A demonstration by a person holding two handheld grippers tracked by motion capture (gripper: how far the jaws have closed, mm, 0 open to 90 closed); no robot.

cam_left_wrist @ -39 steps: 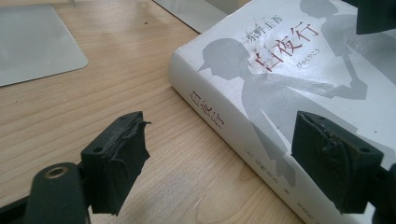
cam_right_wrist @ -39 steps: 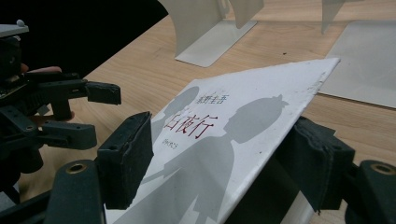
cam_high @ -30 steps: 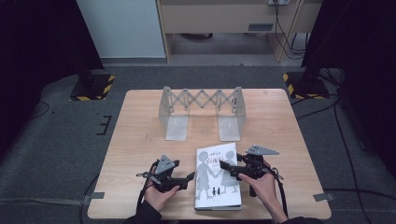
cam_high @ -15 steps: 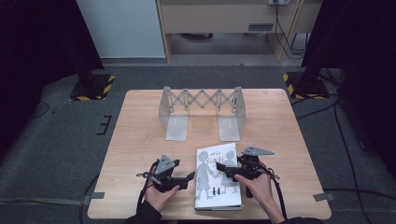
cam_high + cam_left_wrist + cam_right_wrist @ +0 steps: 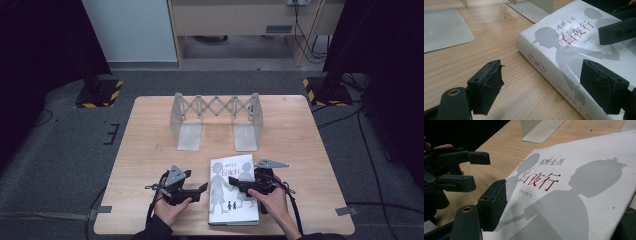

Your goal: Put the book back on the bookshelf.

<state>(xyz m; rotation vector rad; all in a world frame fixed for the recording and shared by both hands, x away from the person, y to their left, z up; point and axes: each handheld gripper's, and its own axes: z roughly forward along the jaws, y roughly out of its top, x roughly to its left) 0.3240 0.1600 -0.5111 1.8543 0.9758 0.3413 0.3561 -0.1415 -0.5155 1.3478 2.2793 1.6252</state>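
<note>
The book (image 5: 233, 190) lies flat at the worktop's (image 5: 150, 150) near edge. The right gripper (image 5: 239, 183) reaches over its cover, fingers just closing inward, not yet clamping. Left gripper (image 5: 200, 189) waits beside the spine, fingers open, empty.

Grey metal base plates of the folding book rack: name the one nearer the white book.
The right-hand base plate; the white book lies just in front of it.
</note>
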